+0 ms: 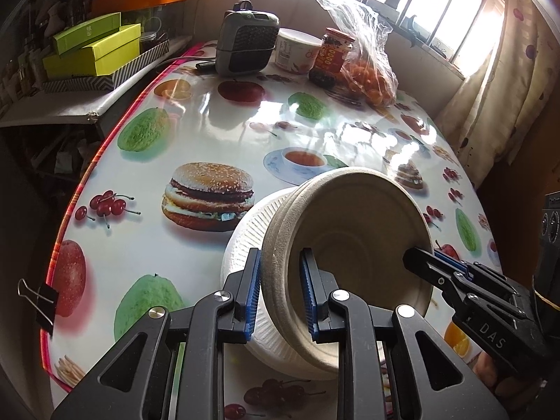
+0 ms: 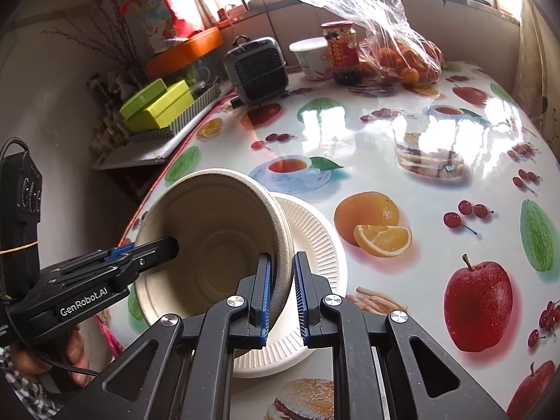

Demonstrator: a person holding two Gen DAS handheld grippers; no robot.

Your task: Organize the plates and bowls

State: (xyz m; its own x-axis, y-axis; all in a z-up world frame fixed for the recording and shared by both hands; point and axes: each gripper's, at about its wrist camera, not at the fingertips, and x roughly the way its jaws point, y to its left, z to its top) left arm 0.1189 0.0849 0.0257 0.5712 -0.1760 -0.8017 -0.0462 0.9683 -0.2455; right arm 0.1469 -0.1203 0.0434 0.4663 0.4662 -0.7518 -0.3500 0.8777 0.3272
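A stack of tan paper bowls [image 1: 350, 245] is held tilted on its side above white ribbed paper plates [image 1: 245, 241] on the fruit-print table. My left gripper [image 1: 280, 294] is shut on the bowls' rim at one side. My right gripper [image 2: 281, 290] pinches the opposite rim of the bowls [image 2: 217, 241], and it also shows in the left wrist view [image 1: 416, 259]. The left gripper shows in the right wrist view [image 2: 168, 245] on the bowls' left rim. The white plates [image 2: 315, 245] lie under the bowls.
At the far end stand a grey heater [image 1: 245, 42], a white tub [image 1: 297, 50], a red-label jar [image 1: 332, 54] and a plastic bag of oranges [image 1: 371, 70]. A shelf with green boxes [image 1: 94, 49] runs along the left. A binder clip [image 1: 43, 299] grips the table's left edge.
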